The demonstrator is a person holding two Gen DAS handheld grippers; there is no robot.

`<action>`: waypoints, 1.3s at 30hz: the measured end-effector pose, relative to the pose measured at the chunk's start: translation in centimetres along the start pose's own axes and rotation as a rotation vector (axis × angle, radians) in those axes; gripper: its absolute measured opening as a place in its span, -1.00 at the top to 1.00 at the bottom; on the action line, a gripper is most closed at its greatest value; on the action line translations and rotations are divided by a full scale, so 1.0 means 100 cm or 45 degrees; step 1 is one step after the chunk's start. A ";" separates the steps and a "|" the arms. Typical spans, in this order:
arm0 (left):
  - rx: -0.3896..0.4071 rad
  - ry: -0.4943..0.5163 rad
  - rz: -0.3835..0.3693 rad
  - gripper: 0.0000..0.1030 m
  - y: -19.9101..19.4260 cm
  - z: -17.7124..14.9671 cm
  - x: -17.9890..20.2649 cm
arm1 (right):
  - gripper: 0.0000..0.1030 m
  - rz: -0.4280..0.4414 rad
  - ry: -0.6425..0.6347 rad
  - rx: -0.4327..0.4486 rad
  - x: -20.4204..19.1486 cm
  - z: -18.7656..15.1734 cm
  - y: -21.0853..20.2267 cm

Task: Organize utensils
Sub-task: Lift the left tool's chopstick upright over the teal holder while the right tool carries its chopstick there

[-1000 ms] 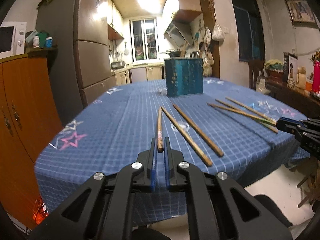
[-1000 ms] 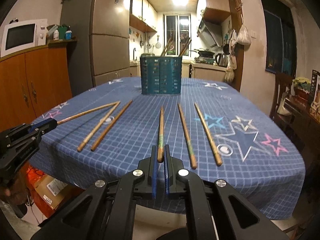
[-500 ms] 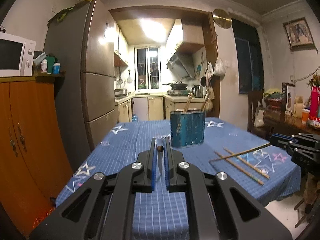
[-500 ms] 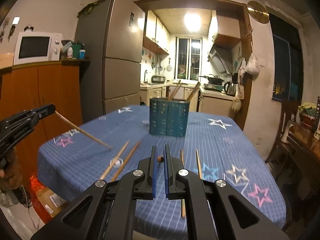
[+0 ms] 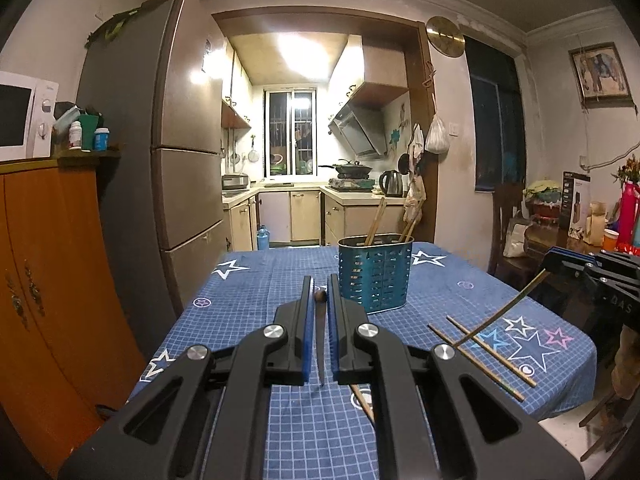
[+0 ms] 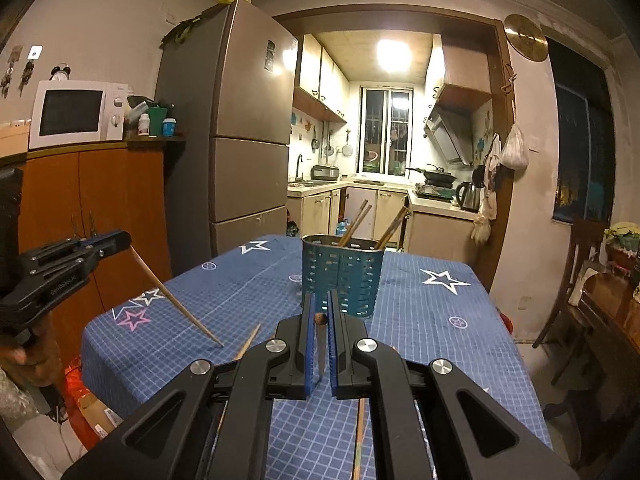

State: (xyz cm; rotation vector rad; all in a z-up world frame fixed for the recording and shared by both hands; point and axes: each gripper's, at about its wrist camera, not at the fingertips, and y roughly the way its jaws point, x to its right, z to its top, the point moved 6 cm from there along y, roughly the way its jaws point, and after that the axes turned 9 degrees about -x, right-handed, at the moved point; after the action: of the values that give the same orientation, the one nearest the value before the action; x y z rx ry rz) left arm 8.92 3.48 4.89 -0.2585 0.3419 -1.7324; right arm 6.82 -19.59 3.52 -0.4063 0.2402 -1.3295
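Both grippers hang above the near edge of the table [image 5: 248,280], each pinching one chopstick. The left gripper [image 5: 319,300] holds its chopstick [image 5: 320,344] tip-down; the right gripper [image 6: 320,316] does likewise [image 6: 320,344]. The teal holder [image 6: 342,276] stands mid-table with chopsticks inside. The left view alone shows two loose chopsticks [image 5: 488,344] lying towards the right edge.

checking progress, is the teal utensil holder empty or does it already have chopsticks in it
Not empty. The teal utensil holder stands upright on the table with chopsticks sticking out above its rim.
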 end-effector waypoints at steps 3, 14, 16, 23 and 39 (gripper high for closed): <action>-0.012 -0.002 -0.021 0.91 0.003 0.006 -0.001 | 0.86 0.018 0.008 -0.010 0.001 0.006 0.004; -0.135 -0.061 -0.077 0.91 0.030 0.033 -0.013 | 0.86 0.071 0.027 -0.043 0.003 0.031 0.024; -0.155 -0.070 -0.076 0.91 0.036 0.038 -0.016 | 0.86 0.083 0.030 -0.052 0.004 0.036 0.029; -0.200 -0.098 -0.085 0.91 0.046 0.051 -0.022 | 0.86 0.110 0.026 -0.077 0.002 0.046 0.037; -0.170 -0.068 -0.099 0.91 0.048 0.059 -0.014 | 0.86 0.125 0.044 -0.078 0.007 0.059 0.039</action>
State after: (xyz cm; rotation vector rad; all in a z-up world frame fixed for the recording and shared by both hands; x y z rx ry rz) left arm 15.63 3.60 8.62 -0.4193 0.4138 -1.7783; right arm 12.78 -18.71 7.29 -0.4181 0.3264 -1.2355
